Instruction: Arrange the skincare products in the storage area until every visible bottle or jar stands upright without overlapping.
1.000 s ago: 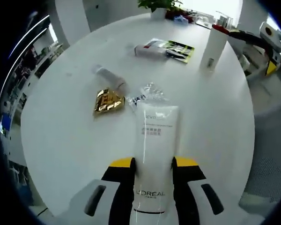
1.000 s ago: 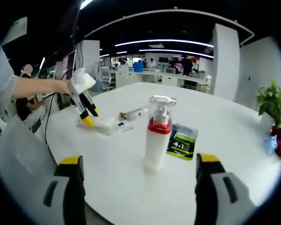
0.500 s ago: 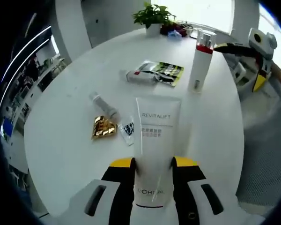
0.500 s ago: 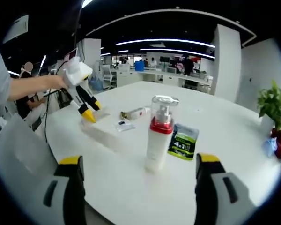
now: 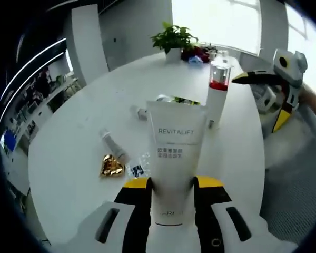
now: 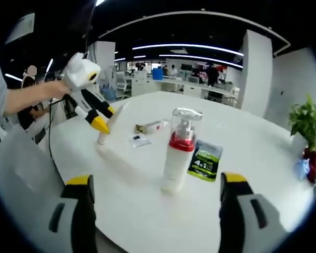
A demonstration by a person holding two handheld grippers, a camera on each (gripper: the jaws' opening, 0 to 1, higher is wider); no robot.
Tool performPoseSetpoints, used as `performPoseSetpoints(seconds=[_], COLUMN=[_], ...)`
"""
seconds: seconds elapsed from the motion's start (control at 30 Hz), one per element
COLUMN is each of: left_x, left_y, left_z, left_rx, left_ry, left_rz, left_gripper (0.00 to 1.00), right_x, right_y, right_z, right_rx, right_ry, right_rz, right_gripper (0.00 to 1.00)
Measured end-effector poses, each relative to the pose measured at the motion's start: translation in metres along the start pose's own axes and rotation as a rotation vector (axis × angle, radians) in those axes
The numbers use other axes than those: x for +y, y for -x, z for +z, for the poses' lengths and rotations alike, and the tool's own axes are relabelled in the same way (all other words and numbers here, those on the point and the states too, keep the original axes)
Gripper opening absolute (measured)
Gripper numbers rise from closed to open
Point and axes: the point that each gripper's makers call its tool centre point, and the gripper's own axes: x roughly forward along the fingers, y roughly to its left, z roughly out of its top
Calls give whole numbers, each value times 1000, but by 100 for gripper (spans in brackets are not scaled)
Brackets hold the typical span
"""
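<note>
The left gripper (image 5: 171,192) is clamped low on the tube (image 5: 175,153), lifted beside the pump bottle (image 5: 216,89); soft and light, best held near its cap, while the right gripper (image 6: 155,211) gapes empty.

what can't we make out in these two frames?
- Left gripper view: the lower end of the white tube is hidden between the left gripper jaws, so its cap and brand line can't be read.
- Left gripper view: the green sachet is mostly covered by the tube.
- Right gripper view: the tube held by the left gripper is blurred.
- Both views: print on the small sample packet and gold packet is too small to read.
</note>
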Motion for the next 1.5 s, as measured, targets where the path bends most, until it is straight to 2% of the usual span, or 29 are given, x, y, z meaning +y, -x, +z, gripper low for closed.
performPoseSetpoints(seconds=[0.23,0.3,0.47,0.6,0.87,1.0,1.2,1.37,1.5], left_x=[-14,-19,-32,-40,-52,-53,-59,-63,-66], left_y=[1,1,2,2,-2,-3,-2,-5,-8], left_z=[17,22,30,33,37,38,41,45,45], left_rx=[-73,-92,-131,-150,-187,-192,-219,-238,-245], left_ry=[12,9,16,37,72,90,108,133,147], left_rz=[-2,1,-5,-18,-31,-21,-16,-10,-4], left_gripper=[28,28,28,28,28,28,28,28,28], right_x=[-1,-2,5,13,29,37,43,50,52], right_y=[2,4,8,11,9,7,-2,-9,-15], right_z=[4,6,21,28,45,54,68,77,81], right_rx=[-18,-22,-85,-99,-136,-161,-199,-221,-226], right_ry=[-19,-23,-104,-112,-91,-65,-73,-92,-102], right_rz=[-5,-14,0,28,81,108,143,183,200], right_gripper=[99,96,90,76,61,50,35,27,25])
